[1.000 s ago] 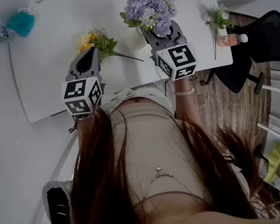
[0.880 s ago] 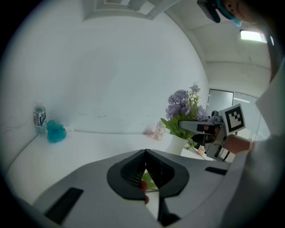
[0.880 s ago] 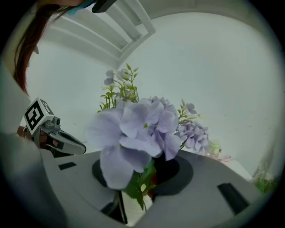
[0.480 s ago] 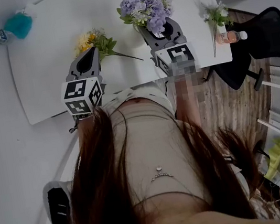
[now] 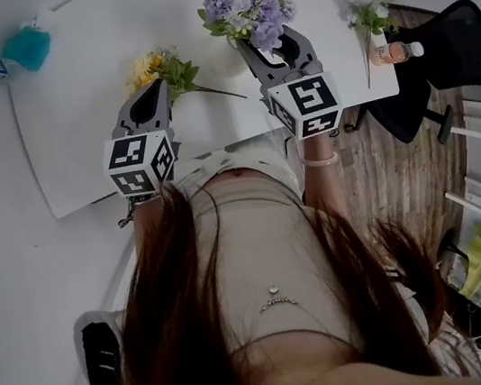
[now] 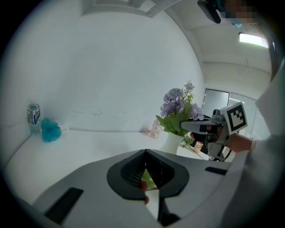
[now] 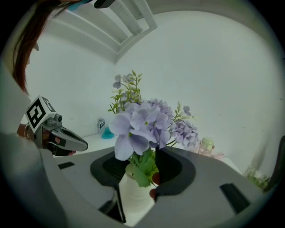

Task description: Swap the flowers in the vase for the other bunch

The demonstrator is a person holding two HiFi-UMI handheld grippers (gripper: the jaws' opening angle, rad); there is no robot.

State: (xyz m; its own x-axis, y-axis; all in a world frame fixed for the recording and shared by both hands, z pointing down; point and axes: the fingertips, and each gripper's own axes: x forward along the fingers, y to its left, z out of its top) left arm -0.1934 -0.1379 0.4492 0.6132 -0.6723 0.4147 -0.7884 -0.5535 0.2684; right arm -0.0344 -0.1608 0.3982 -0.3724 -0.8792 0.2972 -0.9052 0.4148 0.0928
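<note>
Right gripper view: right gripper [image 7: 137, 174] opening, purple flowers [image 7: 142, 124] between.

Lighting was bright, diffuse and even; shadows were faint. Both gripper views bent strongly, with black rims all round. A ceiling light [image 6: 254, 39] glared at two o'clock. The purple flowers [image 7: 142, 127] were sharp, and the near jaw surfaces were soft.

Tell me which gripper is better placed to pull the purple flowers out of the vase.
Right, probably. The right gripper has just been opening its jaws with the purple flowers between them over the white vase; the left gripper is shut on the yellow bunch.
</note>
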